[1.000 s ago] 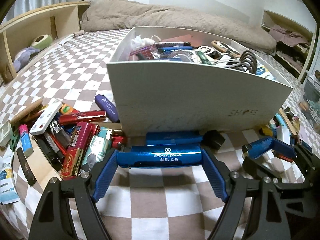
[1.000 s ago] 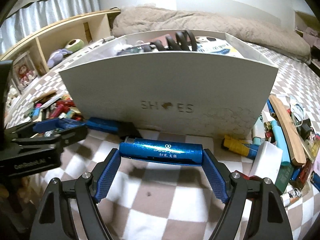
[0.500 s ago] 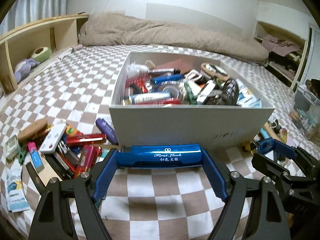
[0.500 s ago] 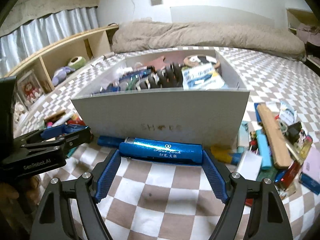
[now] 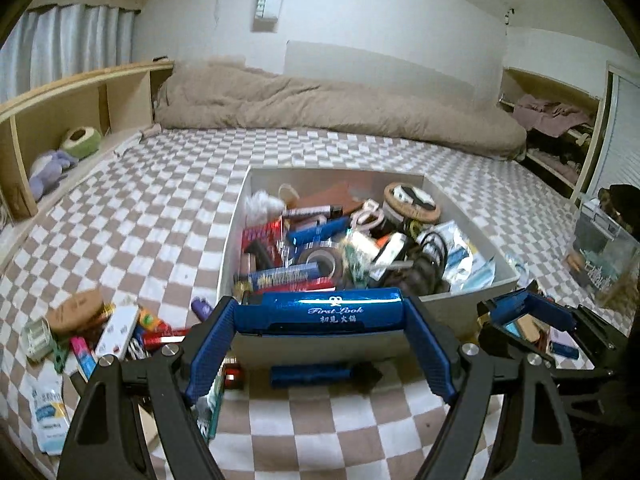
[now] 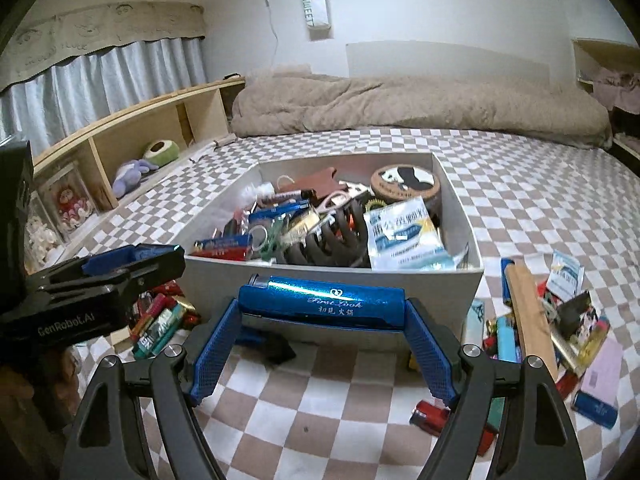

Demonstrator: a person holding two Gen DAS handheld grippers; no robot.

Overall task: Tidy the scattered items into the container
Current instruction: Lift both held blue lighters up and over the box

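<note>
We hold one blue tube [image 5: 318,311] in the left gripper [image 5: 320,344] and another blue tube [image 6: 322,302] in the right gripper [image 6: 322,346], both clamped endwise at lower centre before the half-filled white box [image 6: 460,216], while many scattered items [image 6: 536,320] remain on the bed.

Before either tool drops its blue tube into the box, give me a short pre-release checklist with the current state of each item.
1. Left tool clamped on its blue tube end to end: ok.
2. Right tool clamped on its own blue tube: ok.
3. Tubes raised to about the white box's front rim: ok.
4. Tubes out over the box opening: not ok, both sit in front of the near wall.
5. Free landing spot inside: cannot tell; the box is piled with items, among them a black coil and a white packet.
6. Tools clear of each other: ok, they are side by side with a gap.
</note>
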